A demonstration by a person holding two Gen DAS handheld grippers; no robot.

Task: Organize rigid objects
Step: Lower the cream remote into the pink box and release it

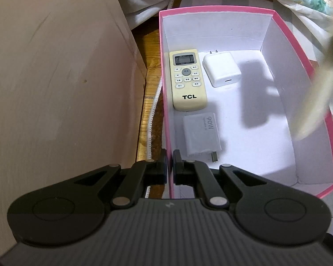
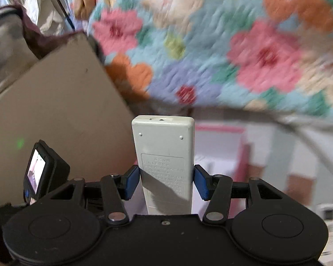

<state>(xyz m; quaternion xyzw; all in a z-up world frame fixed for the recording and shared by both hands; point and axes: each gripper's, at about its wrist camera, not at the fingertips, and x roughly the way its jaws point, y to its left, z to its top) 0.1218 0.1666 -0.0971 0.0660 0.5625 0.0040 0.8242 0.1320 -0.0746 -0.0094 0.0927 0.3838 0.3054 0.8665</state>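
Now, from my own hands outward:
Left claw (image 1: pixel 169 166): pinched on the left wall of the pink box (image 1: pixel 322 84) at its near end, one finger outside, one inside.
Right claw (image 2: pixel 166 180): clamped on a grey-white remote (image 2: pixel 166 155), blue pads against its two long sides, label side toward me, far end sticking out ahead.
Box, near end: a white 90W charger (image 1: pixel 201 136) lies flat, prongs toward me.
Box, left side: a cream TCL remote (image 1: pixel 187 79) lies face up just beyond that charger, along the left wall.
Box, beside it: a white plug adapter (image 1: pixel 222 68) sits just right of the TCL remote, prongs pointing away.
Left of the box: a beige cardboard panel (image 1: pixel 55 77), with wooden floor (image 1: pixel 151 66) between.
Farthest: a floral quilt (image 2: pixel 211 44), blurred, above the box's far rim.
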